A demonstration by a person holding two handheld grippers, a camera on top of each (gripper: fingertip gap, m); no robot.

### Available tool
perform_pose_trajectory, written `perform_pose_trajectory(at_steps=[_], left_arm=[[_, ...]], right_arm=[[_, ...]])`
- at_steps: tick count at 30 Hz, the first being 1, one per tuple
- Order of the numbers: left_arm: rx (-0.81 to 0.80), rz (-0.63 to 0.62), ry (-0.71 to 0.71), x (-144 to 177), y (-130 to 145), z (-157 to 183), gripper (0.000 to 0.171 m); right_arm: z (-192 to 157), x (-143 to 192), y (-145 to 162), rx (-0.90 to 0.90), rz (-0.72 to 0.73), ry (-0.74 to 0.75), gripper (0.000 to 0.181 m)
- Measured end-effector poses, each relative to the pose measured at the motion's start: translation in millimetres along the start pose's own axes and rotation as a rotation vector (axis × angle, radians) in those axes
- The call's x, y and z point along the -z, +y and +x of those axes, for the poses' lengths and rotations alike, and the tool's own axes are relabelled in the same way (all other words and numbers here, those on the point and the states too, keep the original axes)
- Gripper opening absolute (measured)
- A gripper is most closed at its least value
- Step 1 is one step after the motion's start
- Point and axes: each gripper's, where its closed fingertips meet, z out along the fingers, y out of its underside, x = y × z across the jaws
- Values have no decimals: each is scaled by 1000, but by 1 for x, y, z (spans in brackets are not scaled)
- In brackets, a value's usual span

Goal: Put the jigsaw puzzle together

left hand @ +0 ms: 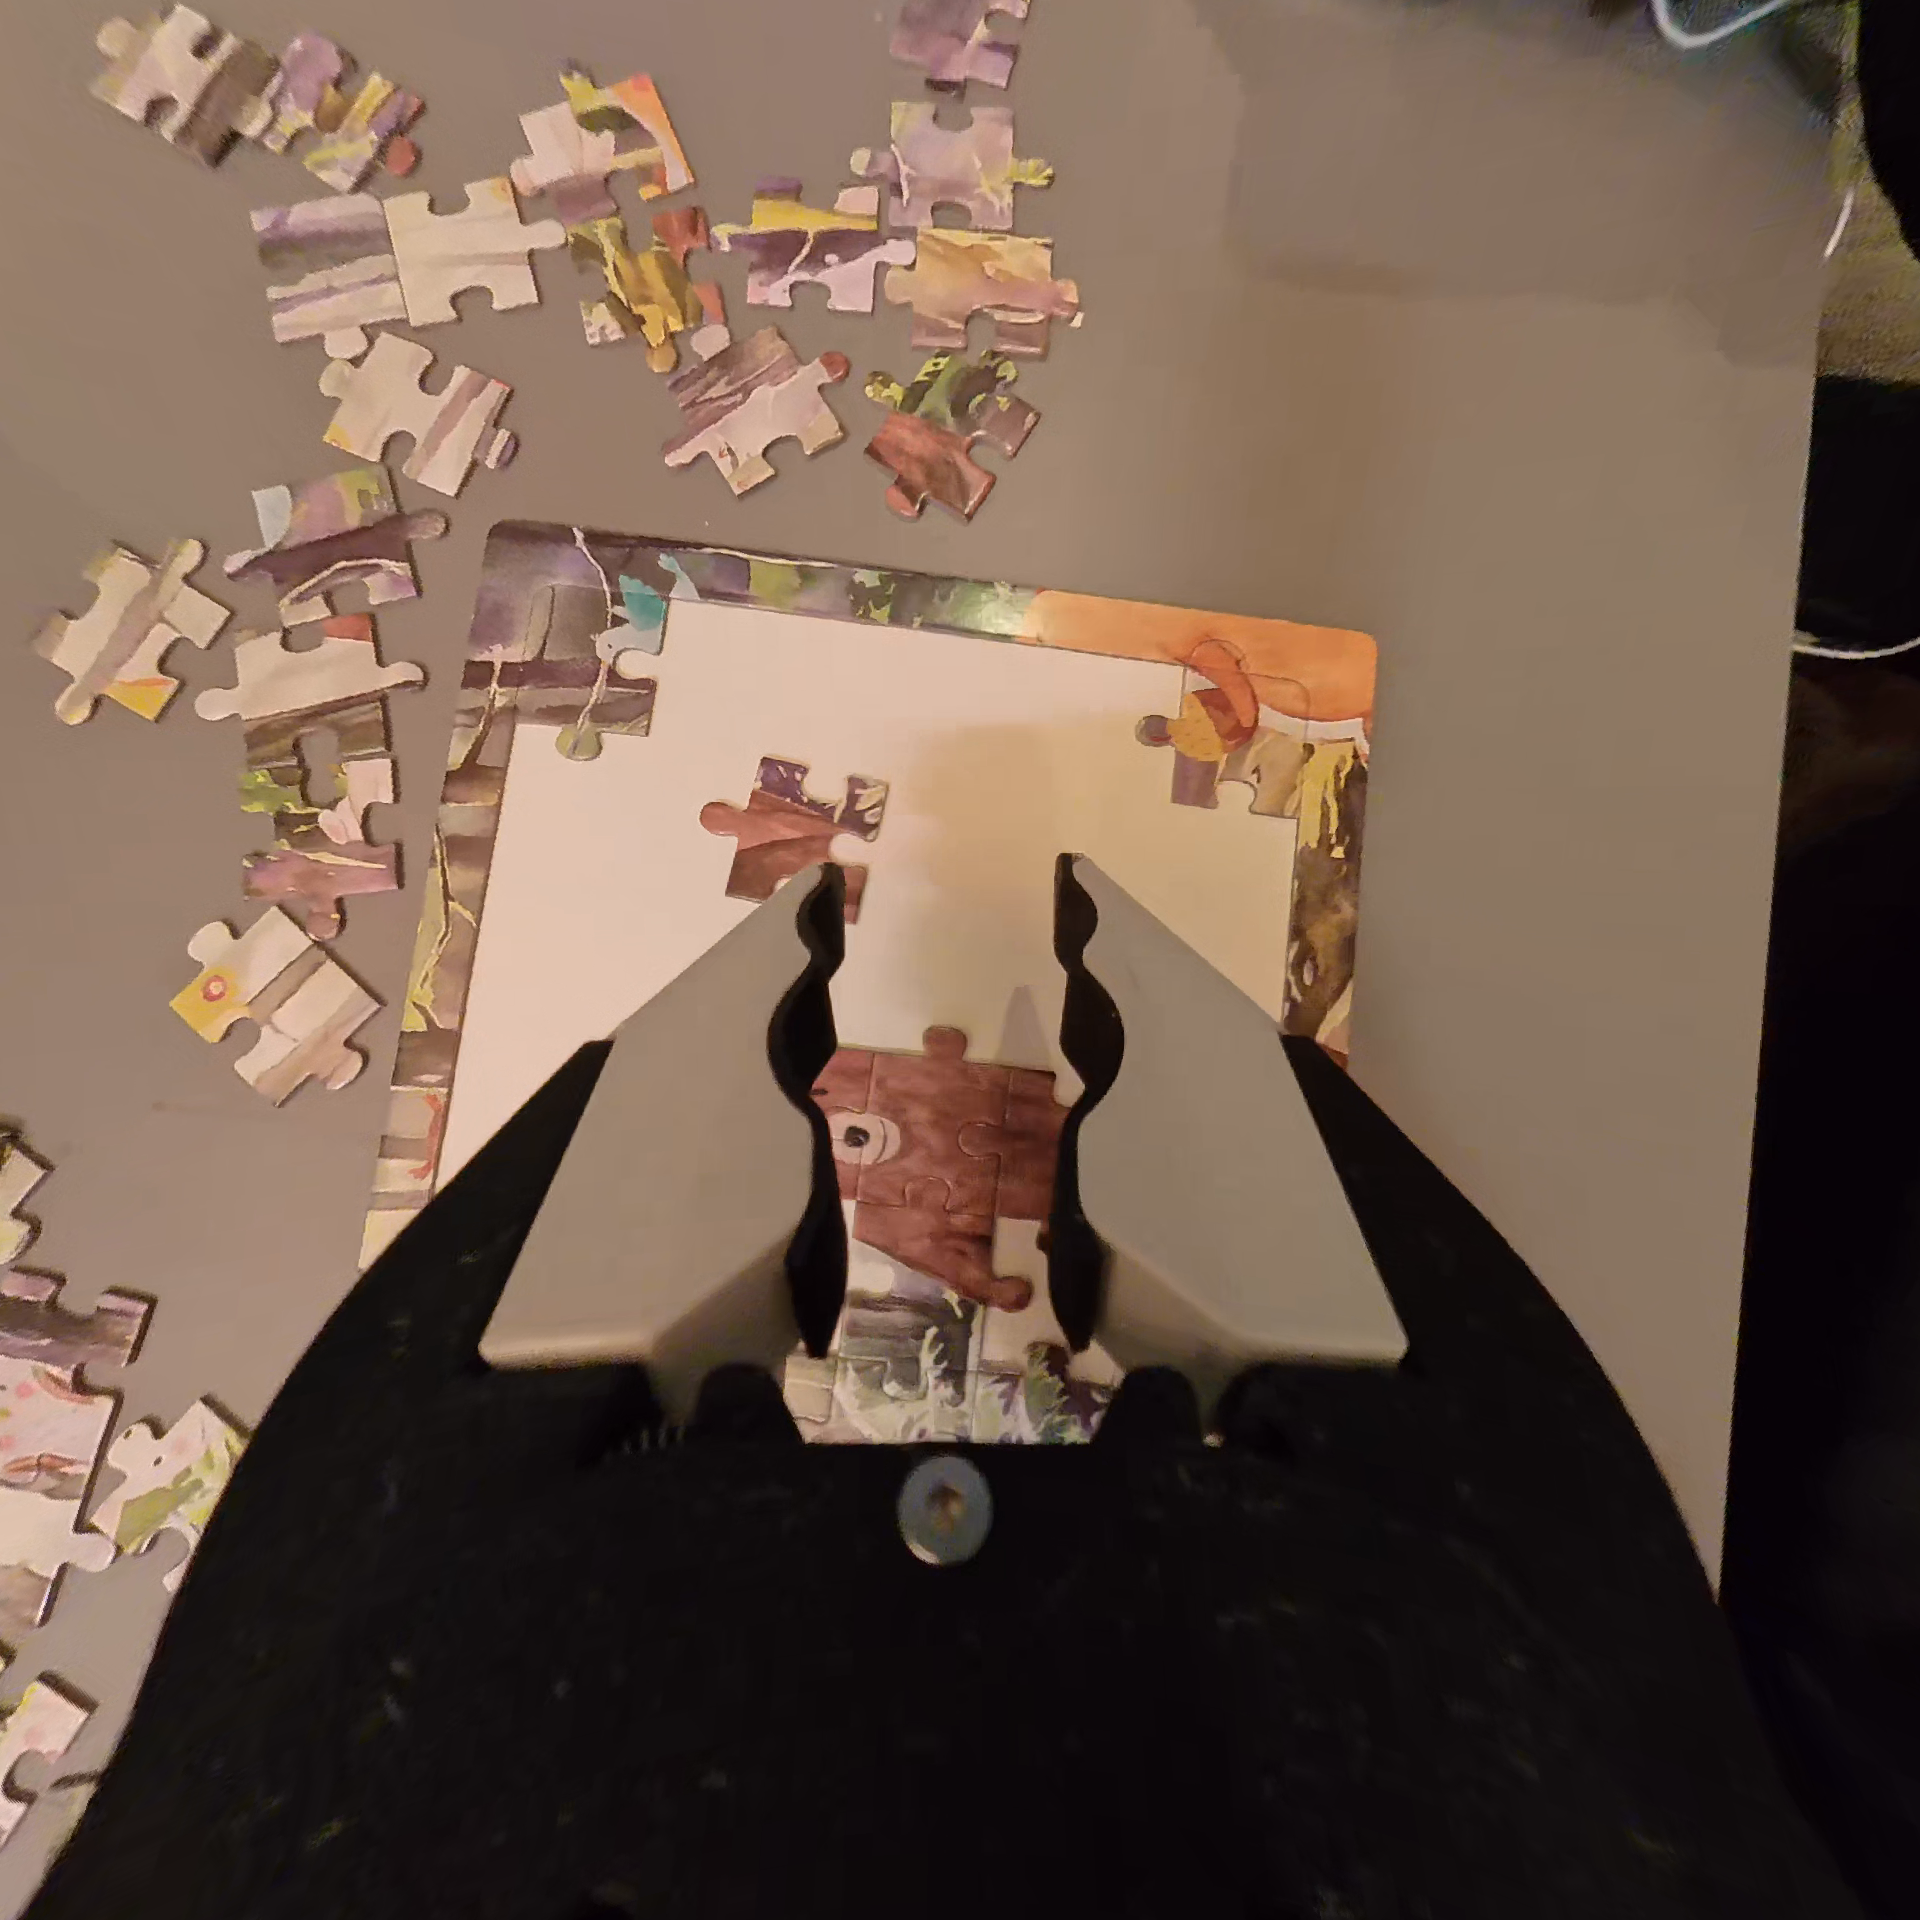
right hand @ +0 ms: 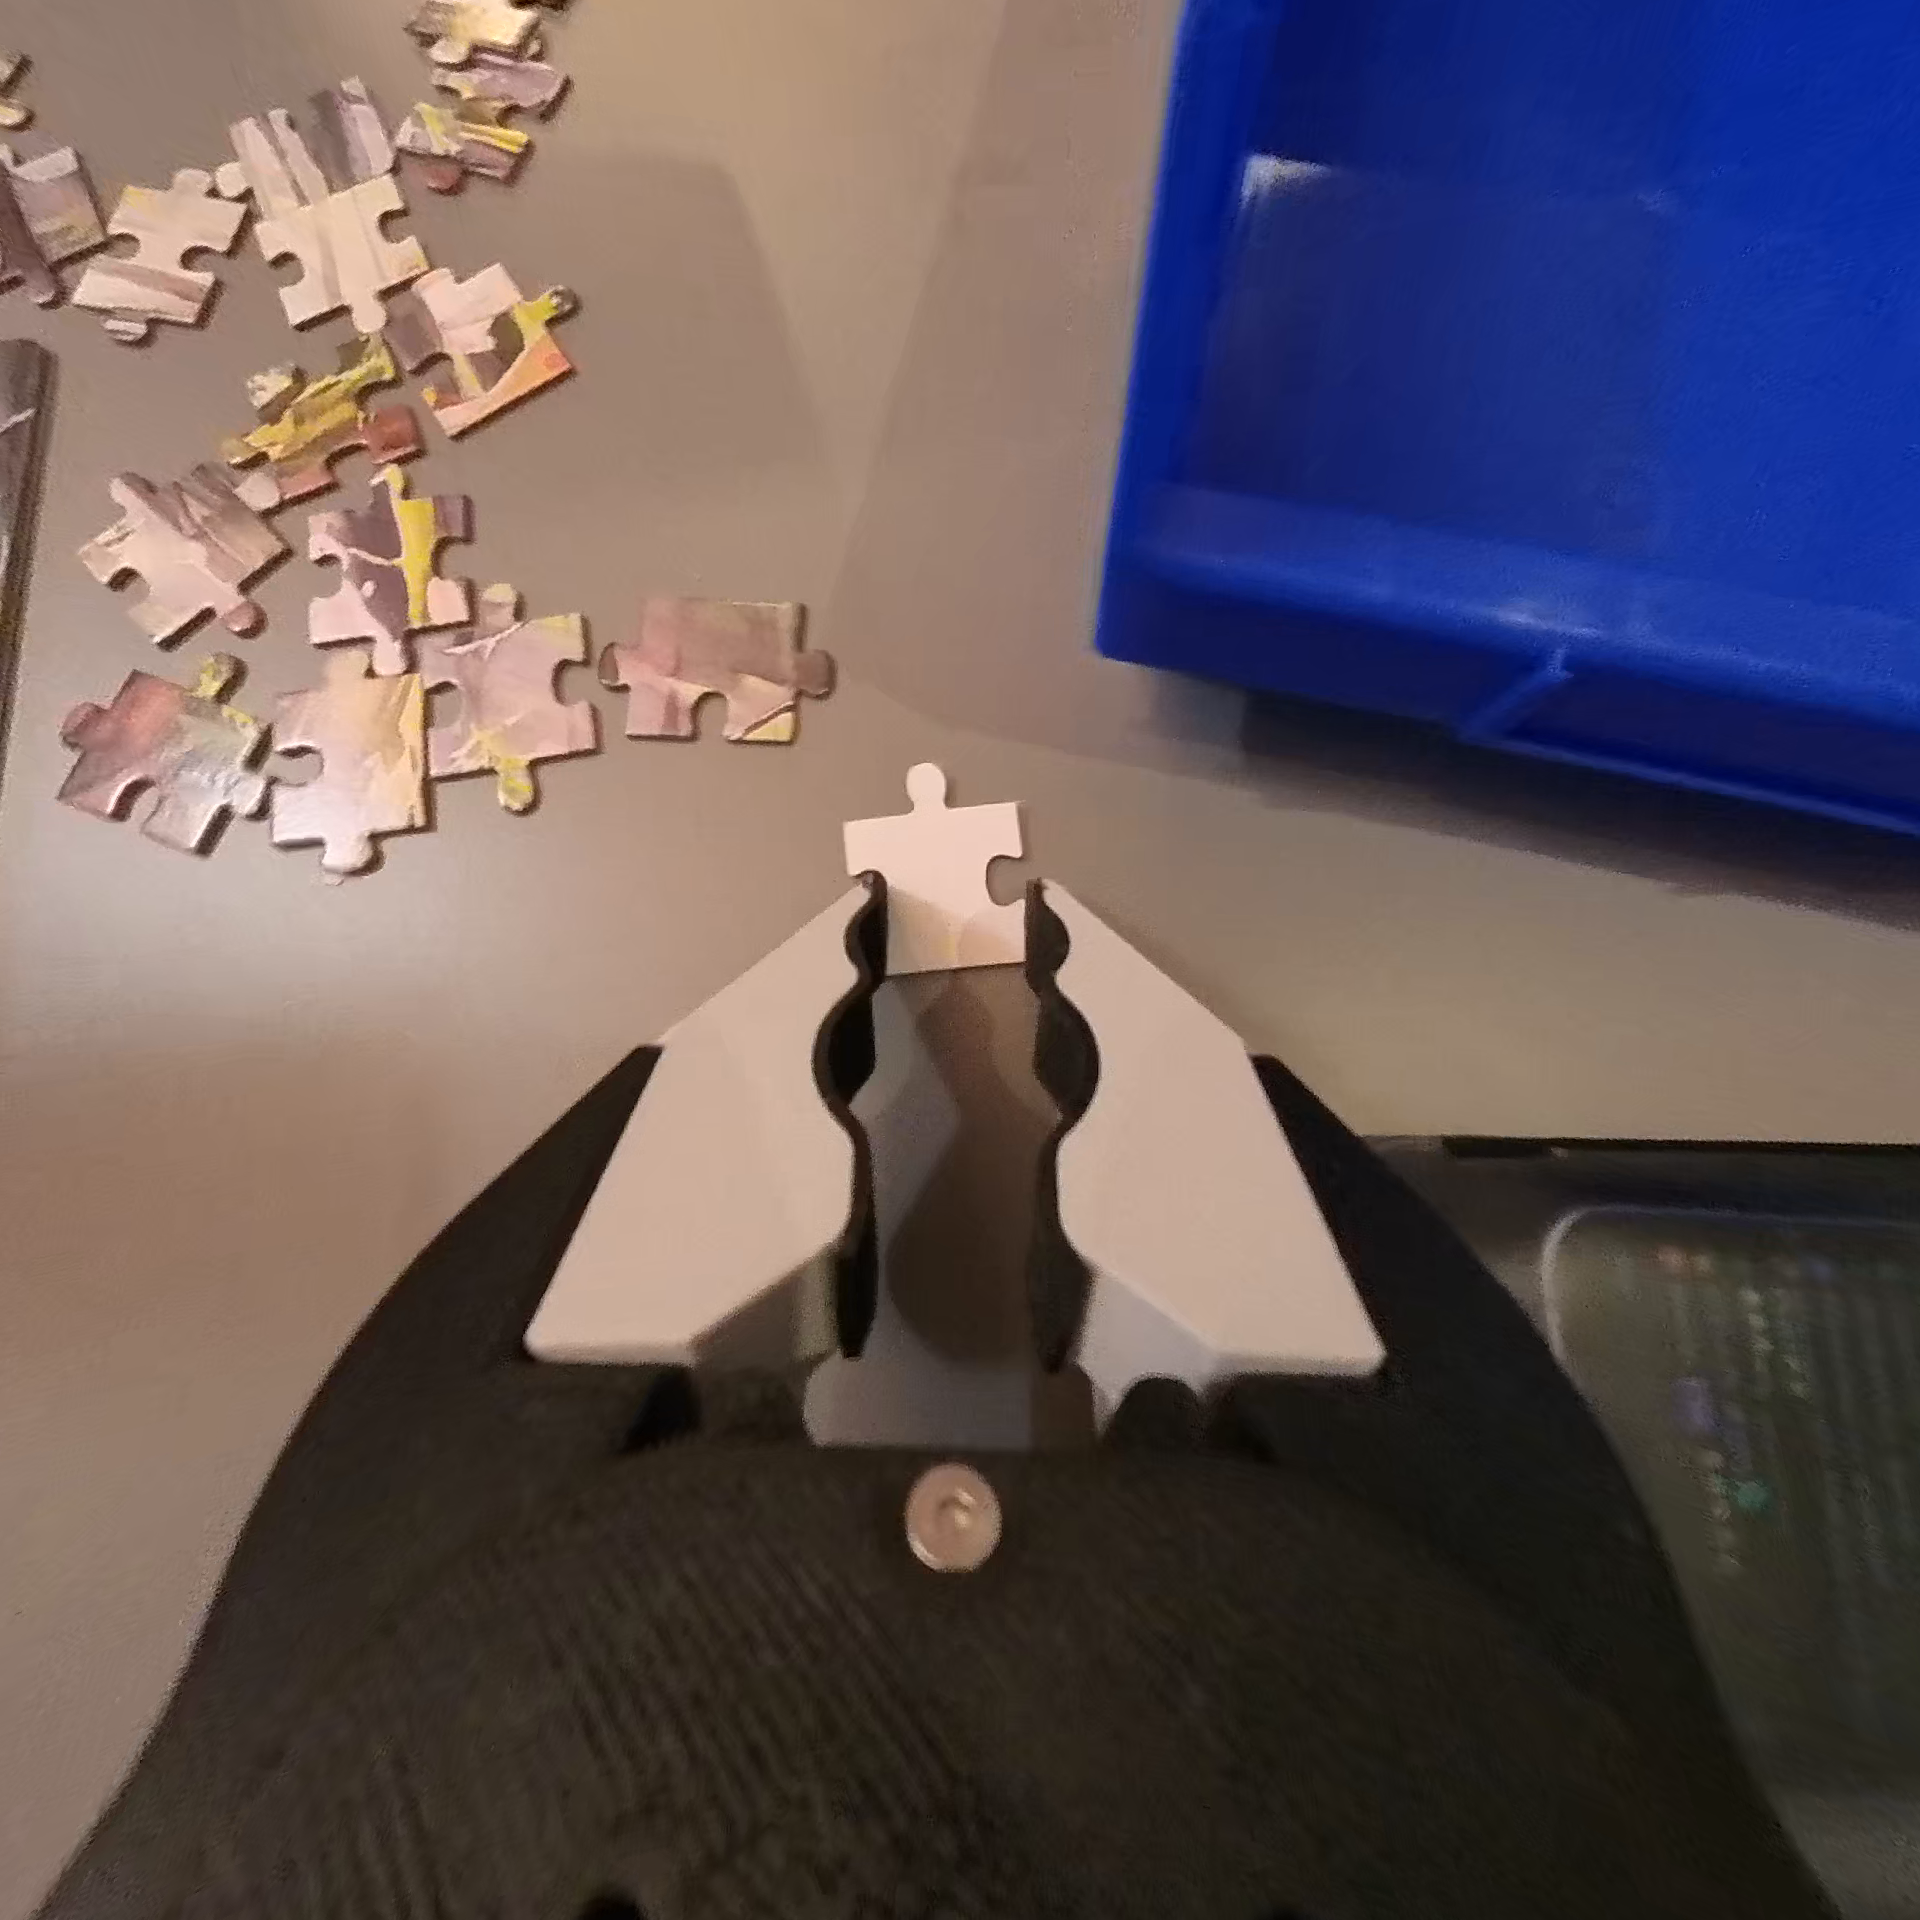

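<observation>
The puzzle board (left hand: 1039, 707) lies on the grey table, with a picture border and a white middle. A joined brown cluster (left hand: 935, 1143) sits at its near edge, between my left fingers. A loose brown-and-purple piece (left hand: 795, 831) lies on the white middle. My left gripper (left hand: 948, 868) hovers open over the board, its left fingertip over that piece's near edge. My right gripper (right hand: 953, 886) is shut on a puzzle piece (right hand: 935, 836) whose white back faces the camera, held above the table. Several loose pieces (left hand: 447, 260) lie beyond and left of the board and also show in the right wrist view (right hand: 353, 582).
A blue plastic bin (right hand: 1558, 416) stands to the upper right of my right gripper. A dark device with a screen (right hand: 1714, 1403) lies at the lower right. The table's right edge (left hand: 1808, 727) runs close to the board. A white cable (left hand: 1860, 649) lies past it. The gap from one gripper's tips to the other's is roughly 30 cm.
</observation>
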Motion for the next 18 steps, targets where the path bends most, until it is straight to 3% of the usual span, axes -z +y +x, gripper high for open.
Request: perform_pose_trajectory(at_steps=[5, 8, 10, 13, 15, 18], left_arm=[[-21, 83, -5, 11, -11, 11, 39], [-40, 144, 16, 16, -22, 21, 38], [-60, 196, 48, 17, -30, 31, 39], [-108, 311, 128, 19, -49, 52, 45], [-130, 413, 195, 25, -65, 67, 49], [-105, 545, 343, 40, -86, 89, 50]], right_arm=[[-25, 8, 8, 16, 15, -117, 24], [-55, 25, 5, -32, 85, -304, 24], [-86, 48, -7, -99, 165, -520, 24], [-144, 105, -27, -232, 261, -987, 23], [-173, 139, -31, -285, 253, -1250, 23], [-207, 170, -27, -302, 196, -1489, 24]])
